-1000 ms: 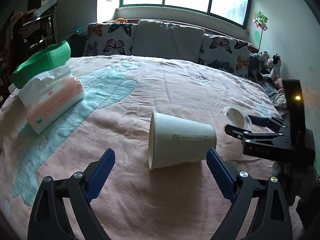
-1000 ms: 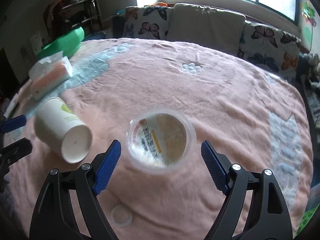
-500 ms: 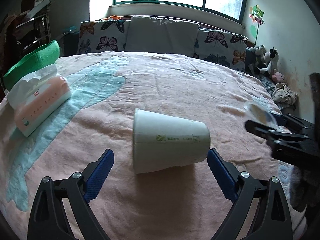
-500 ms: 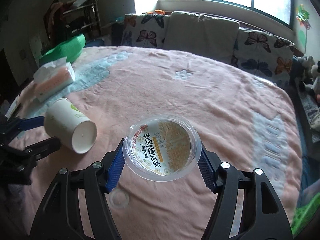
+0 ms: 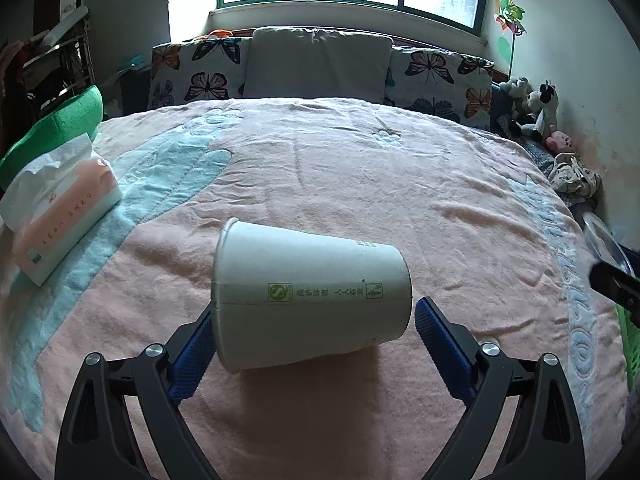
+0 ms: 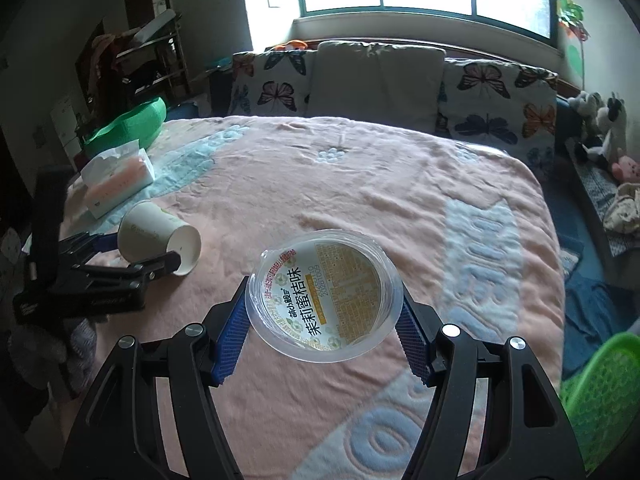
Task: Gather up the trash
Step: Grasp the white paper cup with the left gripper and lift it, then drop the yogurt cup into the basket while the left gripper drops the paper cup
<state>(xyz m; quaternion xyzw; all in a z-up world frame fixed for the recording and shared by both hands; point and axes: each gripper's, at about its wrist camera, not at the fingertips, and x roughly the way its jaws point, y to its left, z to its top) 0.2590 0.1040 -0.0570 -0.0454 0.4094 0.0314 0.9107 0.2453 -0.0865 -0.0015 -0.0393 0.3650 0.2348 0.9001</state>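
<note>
Your left gripper (image 5: pixel 312 340) has its jaws spread around the paper cup (image 5: pixel 310 298), which lies on its side on the pink blanket (image 5: pixel 360 184), mouth to the left, base to the right. The left pad sits at or touching the rim; a clear gap shows between the right pad and the base. The cup is not yet held.

Your right gripper (image 6: pixel 322 330) is pinching the clear plastic tub (image 6: pixel 325 300) across its rim, label side toward the camera. The tub is lifted off the blanket, right of and nearer than the cup.

Risks, as I judge them:

- You are set to squeeze the cup end to end, mouth against base. The open mouth is the weak end; the rim may buckle or the cup may pop out sideways as the pads close.
- The cup is round and resting on soft cloth. A one-sided touch from the left pad could roll or push it to the right before the right pad arrives.
- The tub is thin plastic held only by its rim. Extra squeeze could flex it and let it spring free; tilting it could let it slide out of the pads.
- The green basket (image 6: pixel 600 396) shows only at the near right edge of the right view. I take it for the bin, but cannot confirm. Swinging toward it with both grippers loaded risks a bump between them.
- The tissue pack (image 5: pixel 60 216) at far left is likely not trash; leave it.
</note>
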